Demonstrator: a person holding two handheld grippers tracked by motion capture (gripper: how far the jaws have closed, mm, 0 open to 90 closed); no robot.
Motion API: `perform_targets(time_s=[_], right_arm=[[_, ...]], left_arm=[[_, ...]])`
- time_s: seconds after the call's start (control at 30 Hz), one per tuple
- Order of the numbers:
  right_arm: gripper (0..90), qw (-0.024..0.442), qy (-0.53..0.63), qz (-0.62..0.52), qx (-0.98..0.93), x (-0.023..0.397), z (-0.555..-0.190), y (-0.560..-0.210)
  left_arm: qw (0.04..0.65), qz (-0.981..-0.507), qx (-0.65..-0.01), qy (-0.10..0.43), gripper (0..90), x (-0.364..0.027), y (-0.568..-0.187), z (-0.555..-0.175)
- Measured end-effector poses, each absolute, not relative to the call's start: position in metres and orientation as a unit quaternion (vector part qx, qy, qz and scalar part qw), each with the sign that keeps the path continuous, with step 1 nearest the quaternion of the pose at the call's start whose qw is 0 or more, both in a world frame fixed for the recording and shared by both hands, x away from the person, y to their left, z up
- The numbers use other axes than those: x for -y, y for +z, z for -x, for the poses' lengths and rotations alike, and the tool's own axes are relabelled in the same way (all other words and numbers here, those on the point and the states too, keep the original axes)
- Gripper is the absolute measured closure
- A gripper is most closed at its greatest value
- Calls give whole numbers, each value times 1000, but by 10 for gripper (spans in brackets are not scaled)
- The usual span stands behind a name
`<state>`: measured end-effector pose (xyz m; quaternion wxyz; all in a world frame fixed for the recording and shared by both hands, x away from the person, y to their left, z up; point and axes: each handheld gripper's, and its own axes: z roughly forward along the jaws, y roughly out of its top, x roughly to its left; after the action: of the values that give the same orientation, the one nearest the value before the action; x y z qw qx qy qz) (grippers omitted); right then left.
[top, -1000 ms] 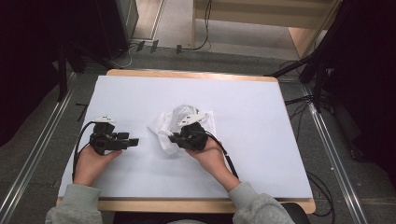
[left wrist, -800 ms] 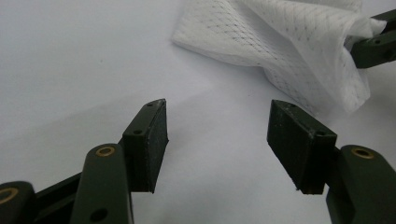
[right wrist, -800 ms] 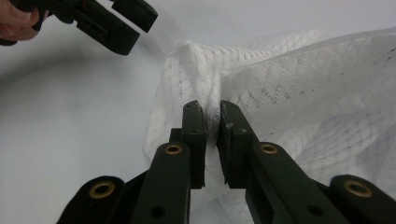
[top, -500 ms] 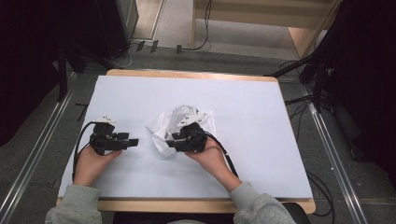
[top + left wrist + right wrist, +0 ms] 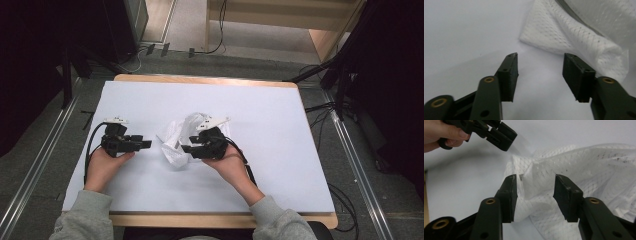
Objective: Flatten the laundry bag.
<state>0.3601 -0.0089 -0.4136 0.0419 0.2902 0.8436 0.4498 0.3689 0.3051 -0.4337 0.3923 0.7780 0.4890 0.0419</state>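
Reading left to right across the pale lavender-white sheet covering the wooden table [image 5: 280, 125]:

Left hand [image 5: 102, 165]: comes in from the bottom edge in a grey sleeve [image 5: 82, 217], palm wrapped around the tool's handle, forearm angled up and slightly right.

Left gripper [image 5: 145, 144]: black two-jaw tool lying low over the sheet, jaws pointing right toward the cloth. In the left gripper view [image 5: 540, 73] the jaws stand wide apart with bare sheet between them, holding nothing. Its black cable [image 5: 90, 147] loops back along the wrist.

Crumpled white mesh cloth [image 5: 175, 140]: sits near the table's middle, between the two tools. Its right part is hidden under the right gripper in the high view. In the left gripper view [image 5: 574, 32] its folded edge lies just beyond the right jaw's tip; touching or not, I cannot tell. The top of the cloth is cut off by the frame there.

Right gripper [image 5: 186, 148]: jaws point left, over the cloth. In the right gripper view [image 5: 535, 195] the jaws are open wide, with a raised fold of cloth between them, not pinched.

Right hand [image 5: 225, 160]: cups the tool from below, forearm running down-right to the grey sleeve.

Writing: no readable labels or marks anywhere.
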Motion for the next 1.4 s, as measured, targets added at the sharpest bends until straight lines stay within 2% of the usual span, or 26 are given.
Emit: perform_targets(time_s=[0.03, 0.1, 0.13, 0.2, 0.3, 0.37, 0.4, 0.47, 0.77, 1.4], right_arm=[[525, 45, 451, -291, -843, 7, -360, -412], [501, 47, 458, -283, -842, -1, -361, -409], [501, 47, 458, -283, -842, -1, -361, -409], [503, 55, 451, -289, -842, -8, -363, -409], [548, 56, 444, -291, -846, -11, -366, -411], [650, 59, 435, -292, -850, -13, -367, -414], [805, 55, 424, -290, -856, -10, -368, -417], [882, 56, 417, -290, -860, -6, -368, -419], [892, 47, 421, -301, -854, 16, -363, -418], [893, 58, 414, -339, -843, 100, -307, -419]], left_arm=[[393, -779, -486, 38, 523, -303, -433, -373], [385, -785, -484, 39, 686, -297, -433, -379], [379, -790, -480, 39, 686, -293, -432, -383], [382, -794, -472, 38, 803, -282, -434, -394], [385, -796, -465, 34, 862, -276, -435, -401], [390, -795, -464, 28, 865, -269, -439, -406], [388, -797, -462, 26, 868, -267, -440, -408], [382, -801, -461, 20, 864, -264, -445, -411], [369, -805, -464, 7, 852, -262, -459, -418], [368, -805, -465, 11, 851, -261, -459, -419]])
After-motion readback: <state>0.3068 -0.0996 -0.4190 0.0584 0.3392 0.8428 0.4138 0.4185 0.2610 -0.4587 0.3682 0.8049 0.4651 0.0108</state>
